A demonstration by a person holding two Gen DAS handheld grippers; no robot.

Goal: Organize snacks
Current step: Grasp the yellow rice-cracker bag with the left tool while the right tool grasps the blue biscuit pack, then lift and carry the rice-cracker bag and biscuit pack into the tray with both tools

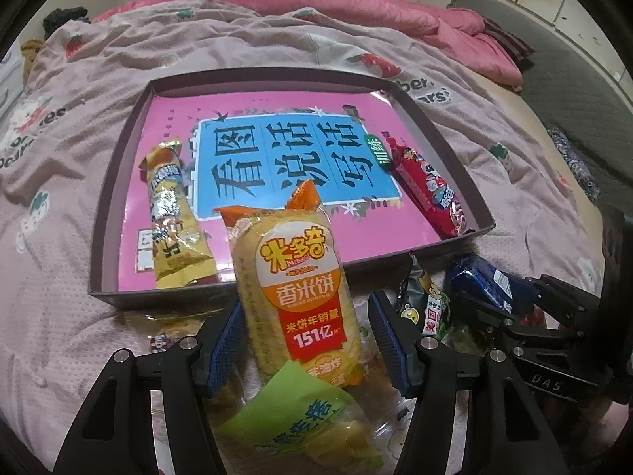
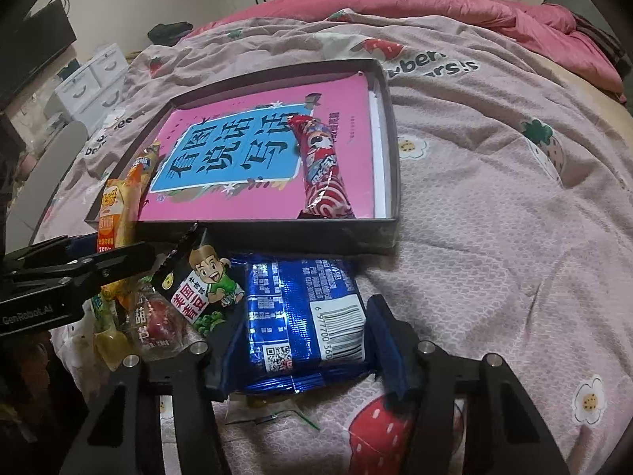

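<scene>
Both claws straddle packets — rice-cracker pack [image 1: 300, 297], blue packet [image 2: 300, 316].

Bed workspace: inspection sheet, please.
Surface: rumpled strawberry-print bedspread.
Job's things: dark box holds pink book, red snack, yellow snack. In front of its near wall: rice cracker pack, blue packet, green-pea packet, green pack.
Clutter: dark bundle on the far side of the bed.
Grippers: left gripper jaws around rice cracker pack, grip unclear; right gripper jaws pressing blue packet.
Cables: nothing seen.
Surroundings: pink quilt, white drawers.
</scene>
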